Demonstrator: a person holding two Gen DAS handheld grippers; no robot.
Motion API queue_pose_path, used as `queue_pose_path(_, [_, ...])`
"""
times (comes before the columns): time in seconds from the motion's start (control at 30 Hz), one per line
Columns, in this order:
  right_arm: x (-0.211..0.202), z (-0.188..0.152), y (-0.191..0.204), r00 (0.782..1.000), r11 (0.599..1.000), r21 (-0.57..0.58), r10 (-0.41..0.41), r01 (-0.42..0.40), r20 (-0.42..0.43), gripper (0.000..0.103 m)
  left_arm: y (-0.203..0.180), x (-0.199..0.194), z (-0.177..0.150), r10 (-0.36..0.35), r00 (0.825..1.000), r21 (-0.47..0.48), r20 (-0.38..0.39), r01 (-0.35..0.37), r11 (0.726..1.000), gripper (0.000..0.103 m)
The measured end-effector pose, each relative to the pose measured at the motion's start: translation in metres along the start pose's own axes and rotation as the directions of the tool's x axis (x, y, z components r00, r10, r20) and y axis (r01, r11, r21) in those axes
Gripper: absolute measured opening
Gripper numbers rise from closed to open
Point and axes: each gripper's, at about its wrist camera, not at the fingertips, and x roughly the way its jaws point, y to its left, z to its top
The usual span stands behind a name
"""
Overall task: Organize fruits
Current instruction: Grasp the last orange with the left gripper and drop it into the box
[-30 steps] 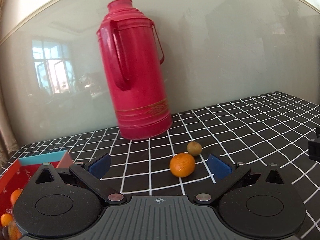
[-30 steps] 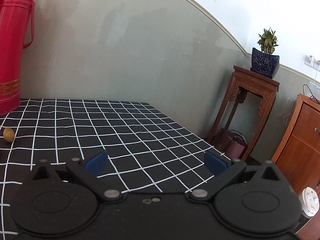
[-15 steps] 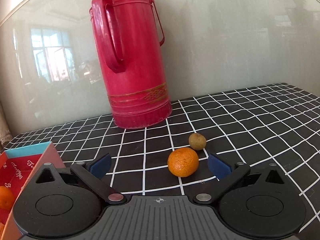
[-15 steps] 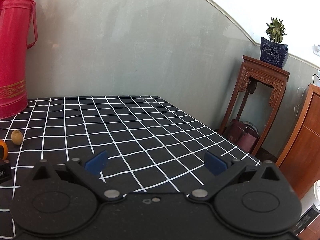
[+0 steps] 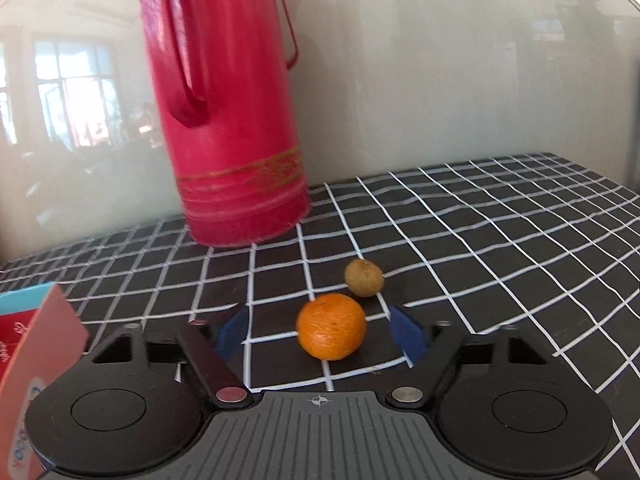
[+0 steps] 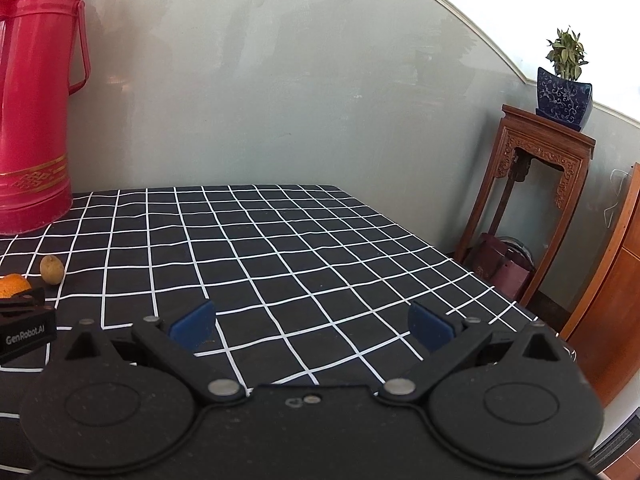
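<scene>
An orange mandarin (image 5: 331,327) lies on the black checked tablecloth (image 5: 480,240), between the blue fingertips of my left gripper (image 5: 320,330), which is open with a gap on each side of it. A small brown-green fruit (image 5: 364,278) lies just behind the mandarin. Both fruits also show at the far left of the right wrist view, the mandarin (image 6: 14,285) partly hidden and the small fruit (image 6: 52,269). My right gripper (image 6: 310,326) is open and empty above the cloth. A red and blue box (image 5: 36,332) stands at the left edge.
A tall red thermos (image 5: 228,112) stands at the back by the wall, also in the right wrist view (image 6: 34,112). The table's right edge (image 6: 480,280) drops off toward a carved wooden stand (image 6: 532,200) with a potted plant (image 6: 564,84).
My left gripper has moved forward and down so the mandarin now lies between its fingertips, which stand a little closer together. The right gripper has tilted slightly, bringing the fruits into its view.
</scene>
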Motion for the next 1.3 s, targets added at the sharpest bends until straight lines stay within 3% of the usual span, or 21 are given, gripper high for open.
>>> queue_pose_path(0.03, [0.000, 0.001, -0.001, 1.000, 1.000, 0.001, 0.001, -0.001, -0.001, 0.097, 0.000, 0.002, 0.000, -0.008, 1.000, -0.005, -0.011, 0.008, 1.000, 0.066])
queue_pose_path(0.1, [0.000, 0.001, -0.002, 1.000, 1.000, 0.007, 0.004, -0.004, -0.003, 0.097, 0.003, 0.005, 0.001, -0.021, 0.999, -0.022, -0.028, 0.020, 1.000, 0.048])
queue_pose_path(0.17, [0.001, 0.002, -0.001, 1.000, 1.000, 0.010, 0.008, -0.008, -0.006, 0.097, 0.005, 0.006, 0.000, -0.045, 0.998, -0.040, -0.038, 0.044, 0.998, 0.040])
queue_pose_path(0.33, [-0.001, 0.003, 0.000, 1.000, 1.000, -0.006, 0.021, -0.020, 0.003, 0.097, 0.000, 0.001, -0.002, -0.037, 0.999, -0.023, -0.015, 0.036, 0.999, 0.038])
queue_pose_path(0.6, [-0.004, 0.004, 0.000, 0.999, 0.999, -0.008, 0.032, -0.031, 0.014, 0.097, 0.002, -0.033, -0.007, 0.105, 0.988, 0.009, 0.113, -0.107, 0.994, 0.038])
queue_pose_path(0.7, [-0.008, 0.003, 0.004, 0.999, 0.999, -0.017, 0.043, -0.043, 0.021, 0.097, 0.016, -0.049, -0.008, 0.187, 0.970, -0.004, 0.156, -0.188, 0.982, 0.038])
queue_pose_path(0.83, [-0.015, 0.004, 0.012, 0.997, 0.997, -0.028, 0.074, -0.073, 0.029, 0.097, 0.048, -0.071, -0.010, 0.305, 0.937, -0.089, 0.171, -0.294, 0.952, 0.038])
queue_pose_path(0.97, [-0.024, 0.003, 0.027, 0.993, 0.993, -0.048, 0.113, -0.111, 0.038, 0.097, 0.090, -0.086, -0.015, 0.418, 0.899, -0.173, 0.131, -0.395, 0.902, 0.038])
queue_pose_path(1.07, [-0.033, 0.002, 0.041, 0.988, 0.987, -0.074, 0.148, -0.144, 0.046, 0.097, 0.119, -0.090, -0.022, 0.468, 0.881, -0.213, 0.065, -0.446, 0.869, 0.038])
queue_pose_path(1.23, [-0.051, 0.001, 0.061, 0.975, 0.973, -0.122, 0.208, -0.198, 0.078, 0.097, 0.160, -0.089, -0.034, 0.475, 0.878, -0.255, -0.051, -0.471, 0.844, 0.038])
queue_pose_path(1.3, [-0.057, 0.001, 0.070, 0.970, 0.966, -0.139, 0.231, -0.218, 0.082, 0.097, 0.172, -0.090, -0.039, 0.456, 0.886, -0.283, -0.088, -0.461, 0.841, 0.038])
